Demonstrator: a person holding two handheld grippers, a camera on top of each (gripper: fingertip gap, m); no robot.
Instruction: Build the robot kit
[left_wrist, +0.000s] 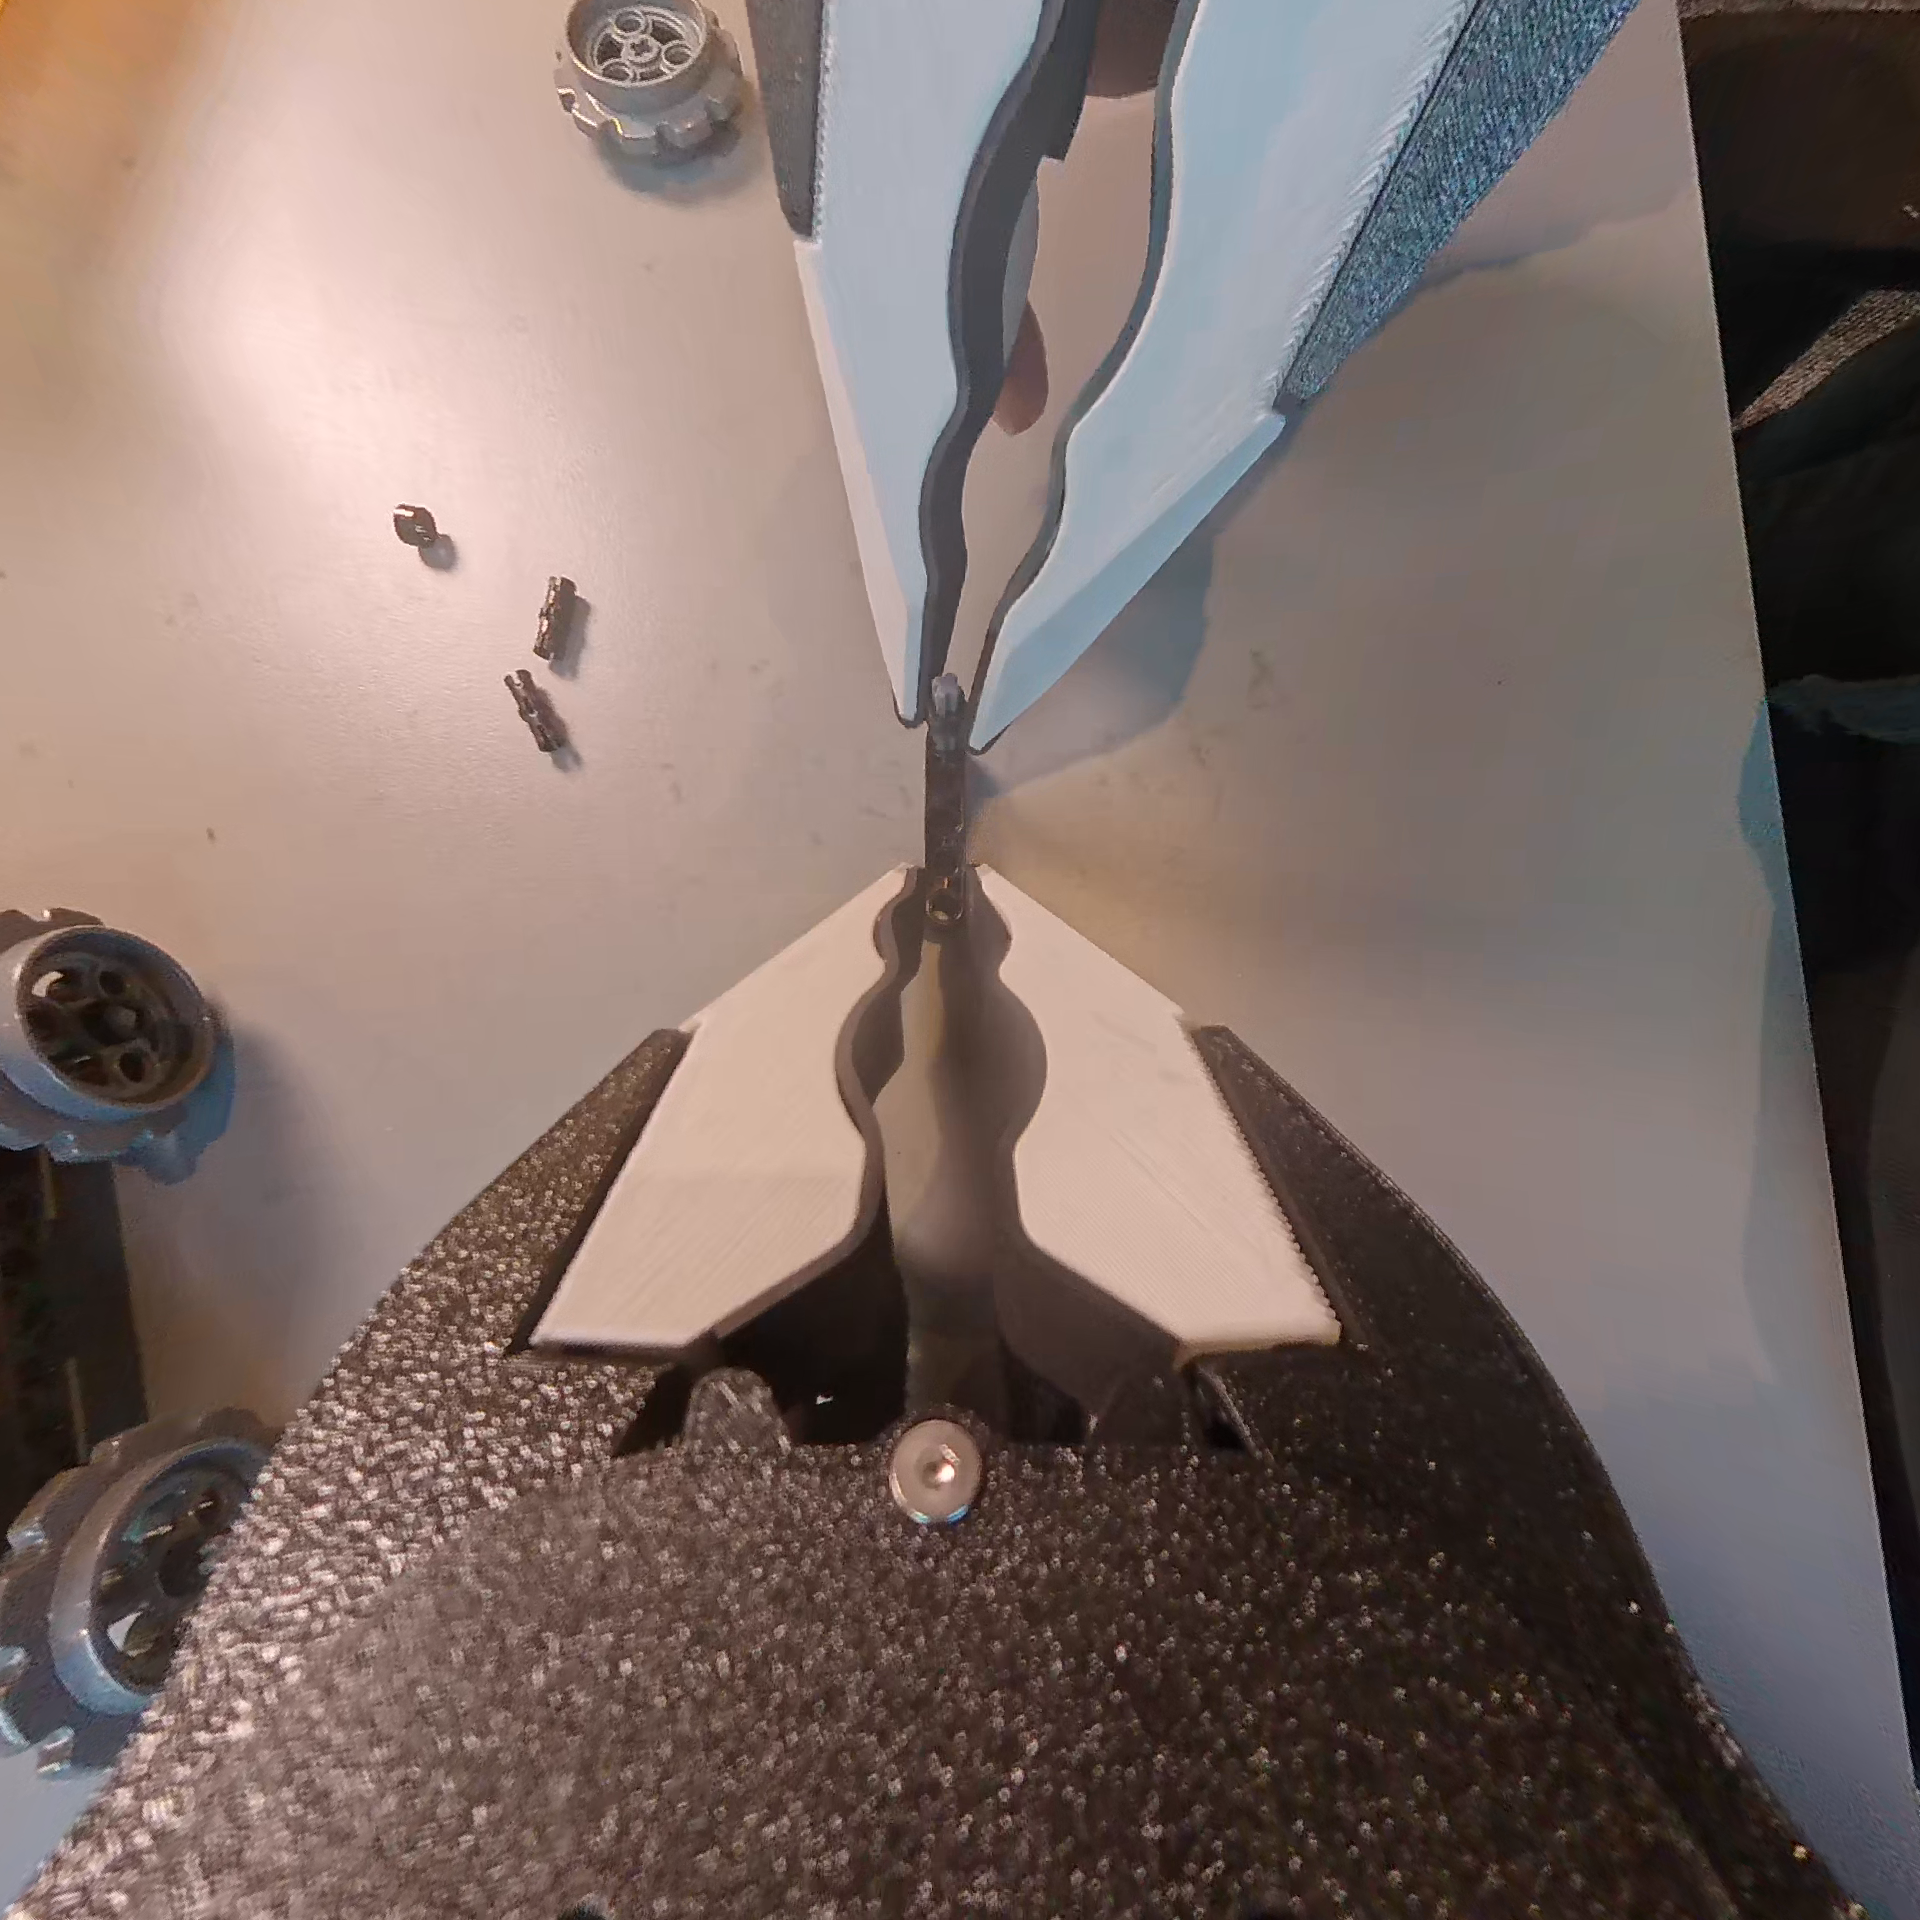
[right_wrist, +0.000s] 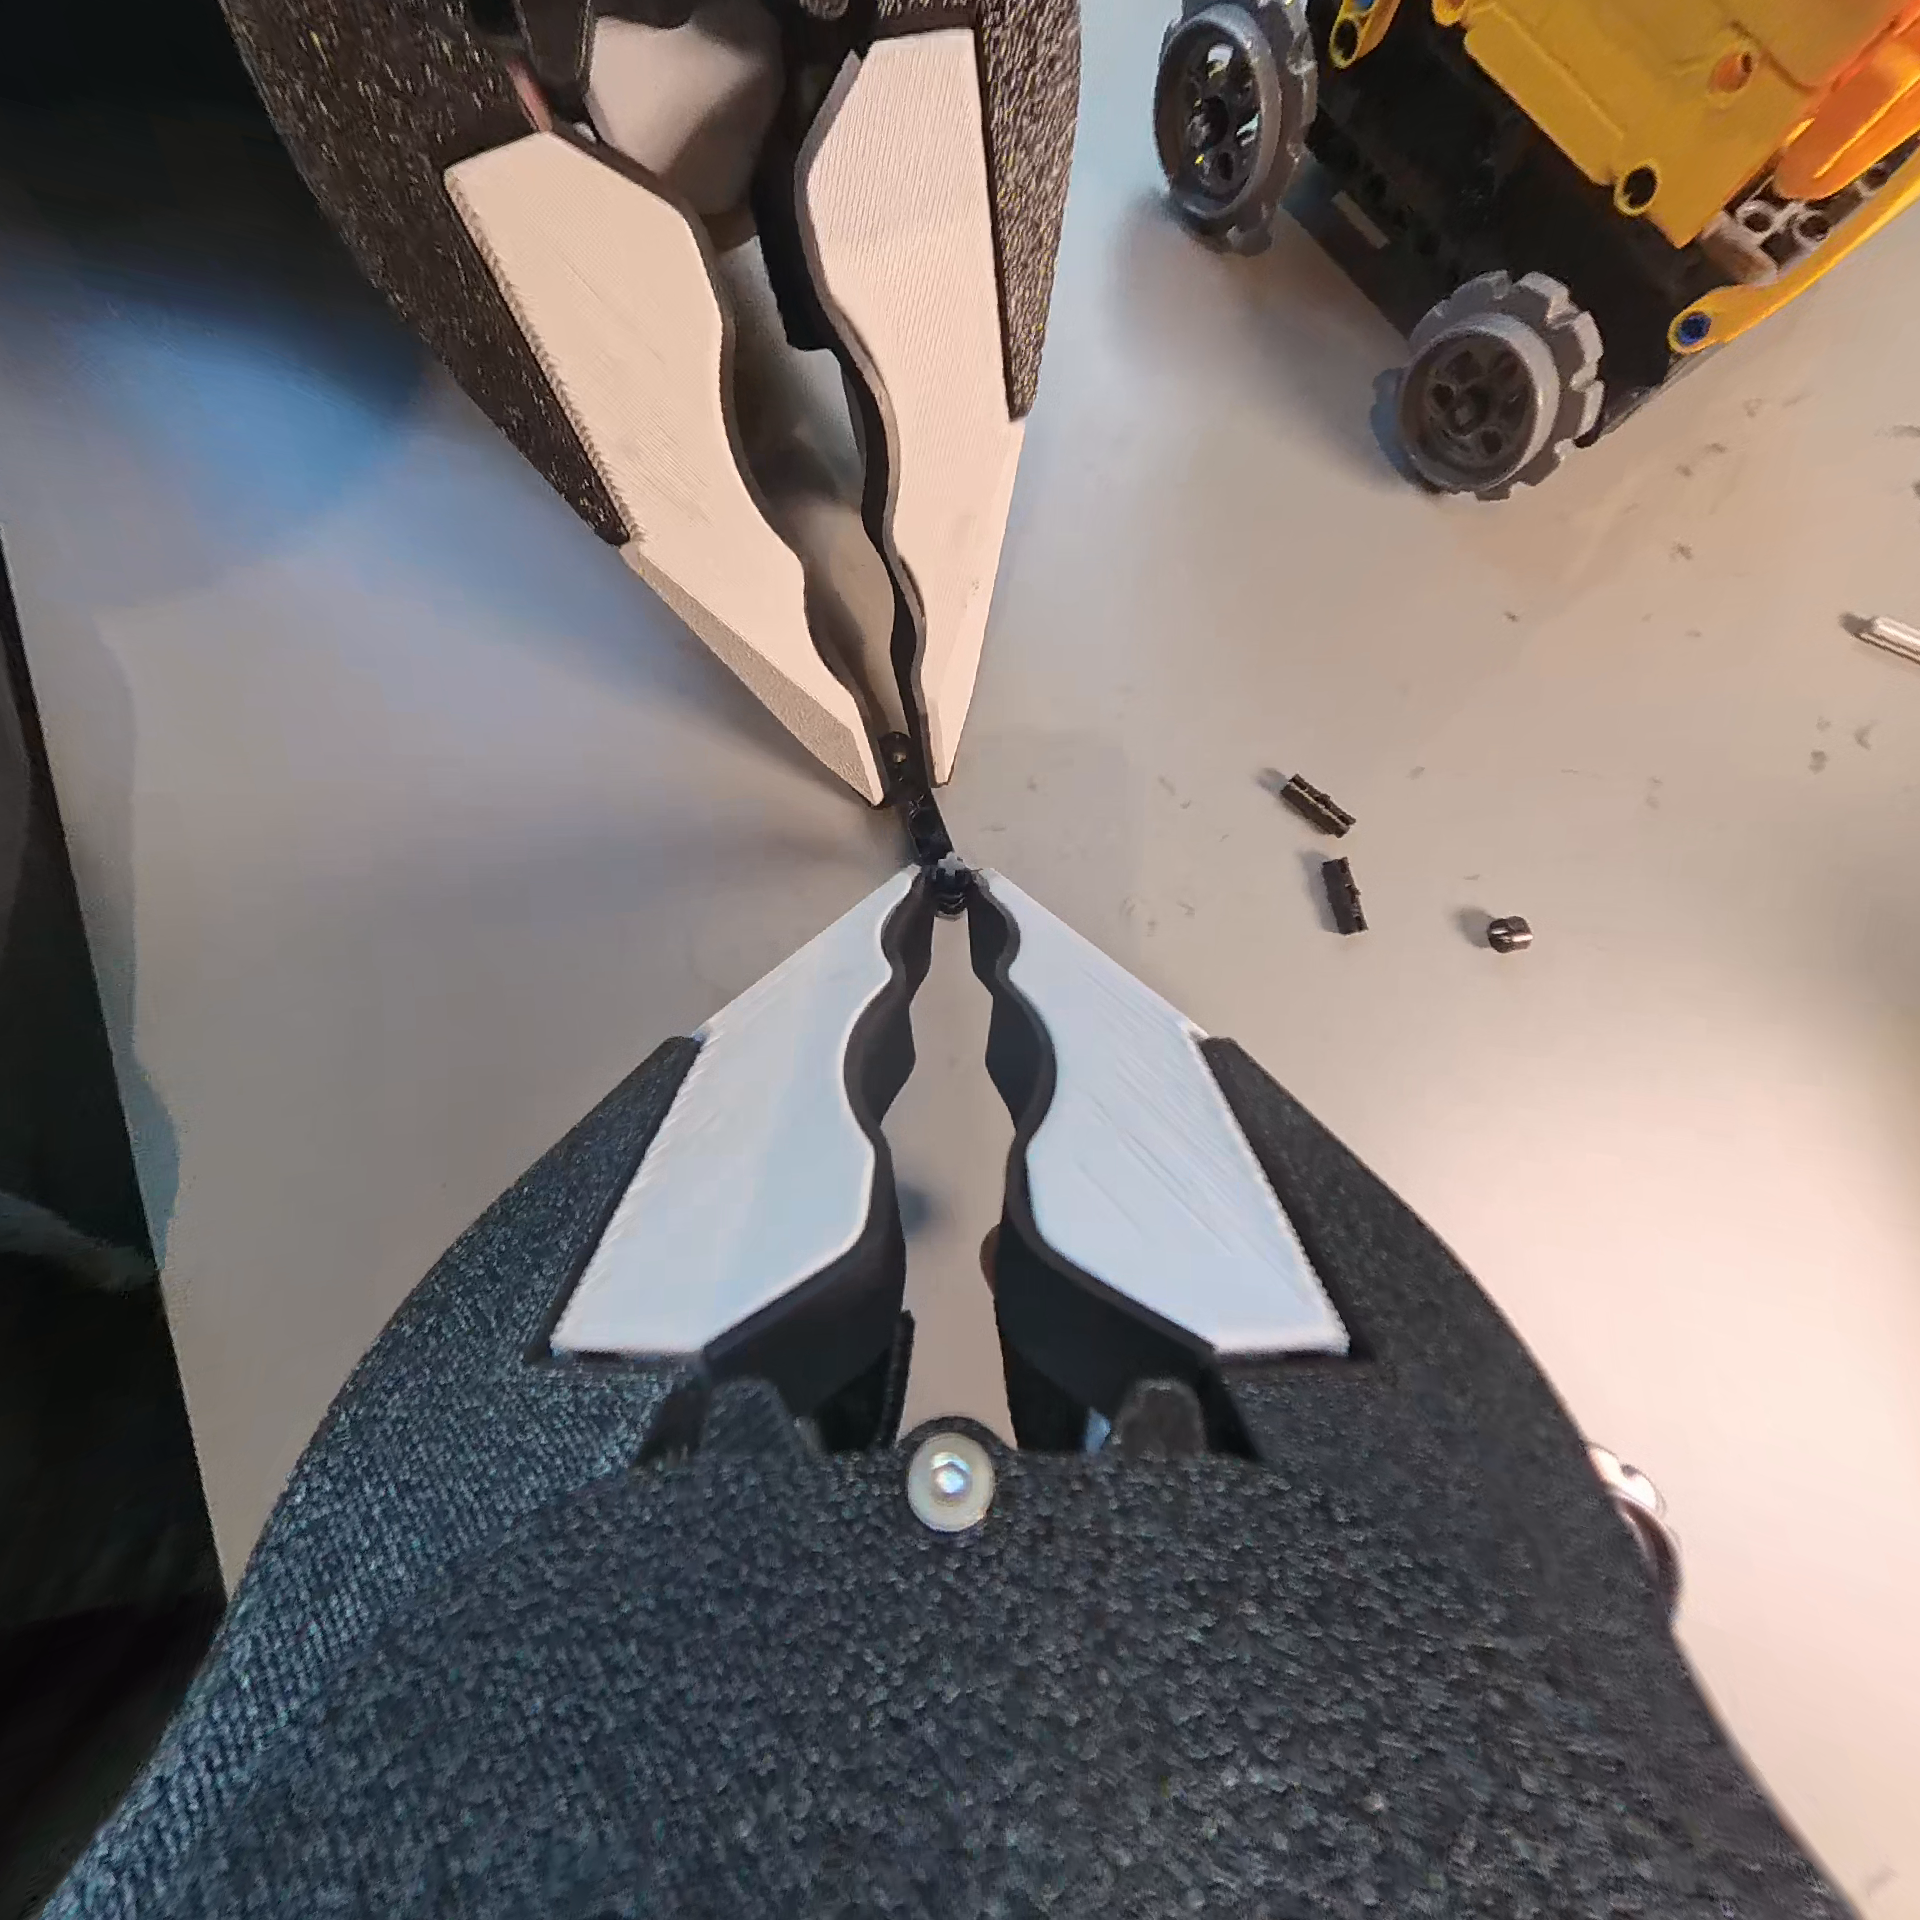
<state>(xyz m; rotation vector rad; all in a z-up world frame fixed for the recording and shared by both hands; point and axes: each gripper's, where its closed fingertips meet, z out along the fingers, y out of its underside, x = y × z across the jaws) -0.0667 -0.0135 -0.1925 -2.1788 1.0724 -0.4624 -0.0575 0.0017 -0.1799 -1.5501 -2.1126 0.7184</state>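
My left gripper (left_wrist: 945, 902) is shut on the near end of a thin black beam with holes (left_wrist: 945, 800), held just above the table. My right gripper (left_wrist: 943, 717) comes in from the top of the left wrist view and is shut on a small grey-and-black pin (left_wrist: 948, 698) that meets the beam's far end. In the right wrist view my right gripper (right_wrist: 948, 883) pinches the pin (right_wrist: 948, 873) at its tips. The left gripper (right_wrist: 906, 779) comes down from above with the beam (right_wrist: 921, 821) touching the pin.
Three loose black pins (left_wrist: 561, 615) (right_wrist: 1343, 894) lie on the pale table (left_wrist: 1351, 935). A loose grey wheel (left_wrist: 646, 73) lies at the back. A yellow and black brick vehicle (right_wrist: 1621, 135) with grey wheels (right_wrist: 1486, 400) (left_wrist: 104, 1029) stands close by. The table edge (left_wrist: 1766, 831) runs along one side. My two grippers' fingertips are within a few centimetres of each other.
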